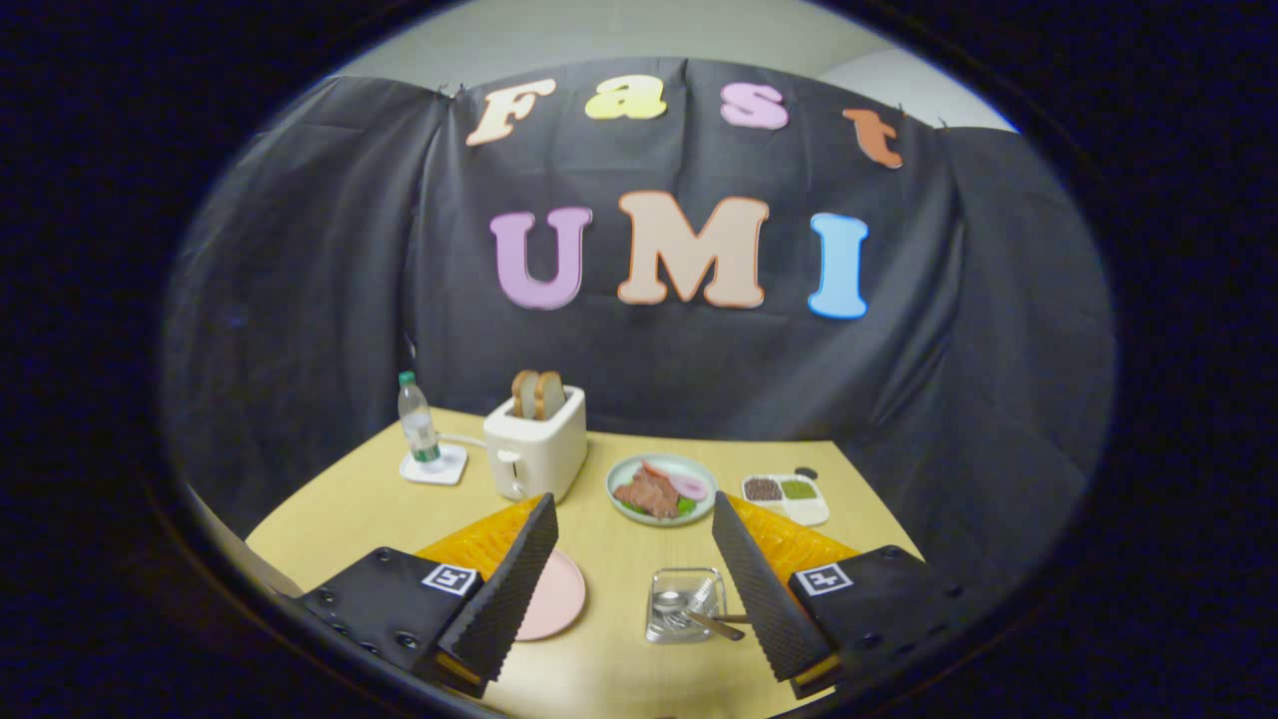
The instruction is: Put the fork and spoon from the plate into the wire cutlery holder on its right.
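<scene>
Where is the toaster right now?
In the gripper view, the white toaster stands at the table's far side, beyond the open tongs, between the water bottle and the plate of food.

Wooden table (619, 579) carries toaster (534, 444); bottle (417, 421); plates; wire cutlery holder (684, 604).

Gripper (634, 574): ribbed, wedge-shaped fingers (519, 589) spread wide apart; square tag markers and screws seen on black finger mounts.
</scene>
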`<act>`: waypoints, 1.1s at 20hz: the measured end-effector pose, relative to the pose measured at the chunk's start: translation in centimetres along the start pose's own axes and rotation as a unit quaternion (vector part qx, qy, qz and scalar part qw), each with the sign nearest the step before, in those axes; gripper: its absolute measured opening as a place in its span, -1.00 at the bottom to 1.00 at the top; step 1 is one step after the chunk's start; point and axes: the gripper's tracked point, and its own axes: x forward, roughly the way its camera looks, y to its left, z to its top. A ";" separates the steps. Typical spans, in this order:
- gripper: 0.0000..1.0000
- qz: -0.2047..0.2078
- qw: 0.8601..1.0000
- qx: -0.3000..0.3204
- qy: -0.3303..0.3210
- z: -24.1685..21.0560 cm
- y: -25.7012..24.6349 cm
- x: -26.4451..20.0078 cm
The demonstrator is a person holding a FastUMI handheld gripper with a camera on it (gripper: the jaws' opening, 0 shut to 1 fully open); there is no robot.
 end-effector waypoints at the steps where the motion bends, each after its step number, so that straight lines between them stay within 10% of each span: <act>1: 0.98 -0.003 1.000 0.001 -0.030 0.7 0.7 -0.6; 22: 0.97 -0.047 0.985 0.010 -0.164 5.8 1.9 -3.8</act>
